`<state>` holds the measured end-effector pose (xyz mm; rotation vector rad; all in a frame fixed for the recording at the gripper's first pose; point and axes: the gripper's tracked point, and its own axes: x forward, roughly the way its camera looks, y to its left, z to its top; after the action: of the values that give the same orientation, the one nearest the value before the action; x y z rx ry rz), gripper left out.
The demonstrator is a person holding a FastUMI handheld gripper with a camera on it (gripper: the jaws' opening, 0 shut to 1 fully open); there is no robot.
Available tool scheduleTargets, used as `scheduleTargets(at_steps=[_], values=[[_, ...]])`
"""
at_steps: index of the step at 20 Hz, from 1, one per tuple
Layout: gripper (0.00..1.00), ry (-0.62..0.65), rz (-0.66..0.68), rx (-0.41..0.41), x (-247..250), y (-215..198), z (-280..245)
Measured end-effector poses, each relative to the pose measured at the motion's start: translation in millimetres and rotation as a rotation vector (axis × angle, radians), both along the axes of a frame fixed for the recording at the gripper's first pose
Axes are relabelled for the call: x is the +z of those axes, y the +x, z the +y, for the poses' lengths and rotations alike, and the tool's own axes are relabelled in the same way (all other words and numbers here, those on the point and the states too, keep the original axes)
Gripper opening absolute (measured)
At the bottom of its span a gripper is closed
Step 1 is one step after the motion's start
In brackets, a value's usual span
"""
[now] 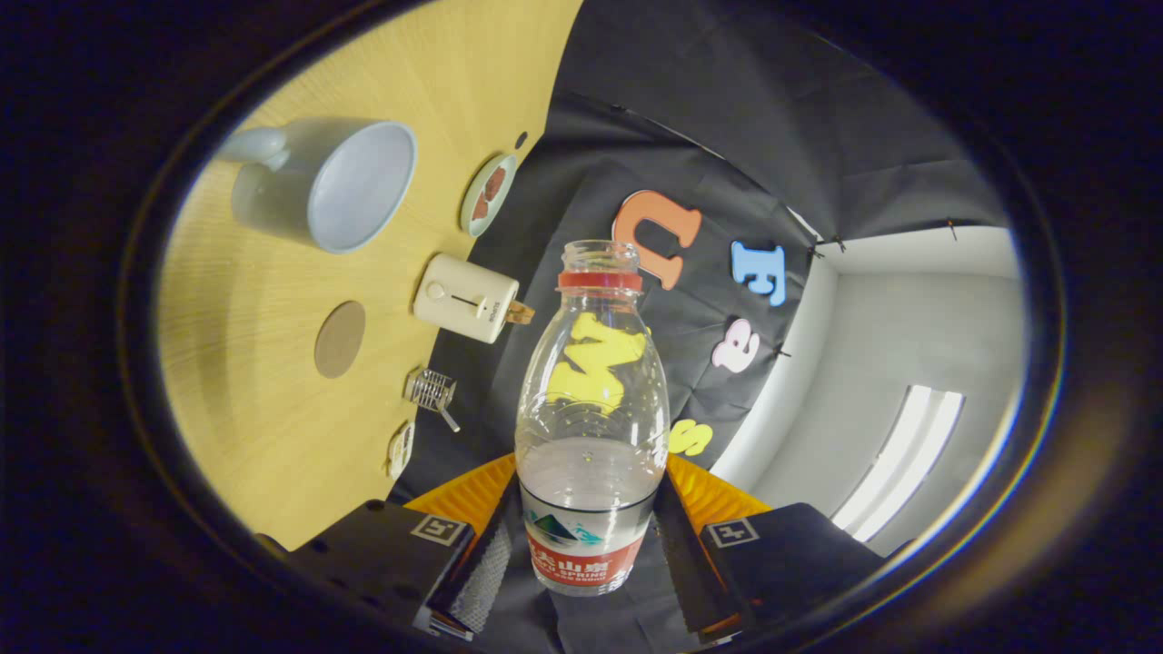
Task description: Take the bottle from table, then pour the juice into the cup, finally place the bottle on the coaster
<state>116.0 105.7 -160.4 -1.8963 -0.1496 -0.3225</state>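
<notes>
Bottle [591,427] first: it is a clear plastic water bottle with no cap on, and it sits between the two fingers of the gripper [591,554]. Both fingers press on its lower part, one on each side, so the tongs are closed on it and hold it. The bottle looks lifted off the wooden table [254,409], and the whole view is tipped sideways. Some clear drink sits low inside the bottle, about at the top of the label.

To the left and far off is the pale mug [323,182], open and with nothing in it that I can see. The round brown coaster [340,339] lies on the table, nearer than the mug. A small cream toaster [465,297] lies just right of the coaster.

I think the taking step is done and the pouring step comes next. The bottle mouth must go over the mug, then tip slowly so nothing spills.
</notes>
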Motion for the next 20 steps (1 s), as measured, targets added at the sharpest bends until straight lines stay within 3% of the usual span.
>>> scheduleTargets(at_steps=[4, 9, 14, 20], values=[[0.81, 0.154, 0.025, 0.013, -1, 1, -7], [0.81, 0.367, 0.012, 0.121, 4, -4, 4], [0.81, 0.608, 0.014, 0.166, 3, -3, -1], [0.81, 0.975, 0.178, 0.2, -23, 5, -8]])
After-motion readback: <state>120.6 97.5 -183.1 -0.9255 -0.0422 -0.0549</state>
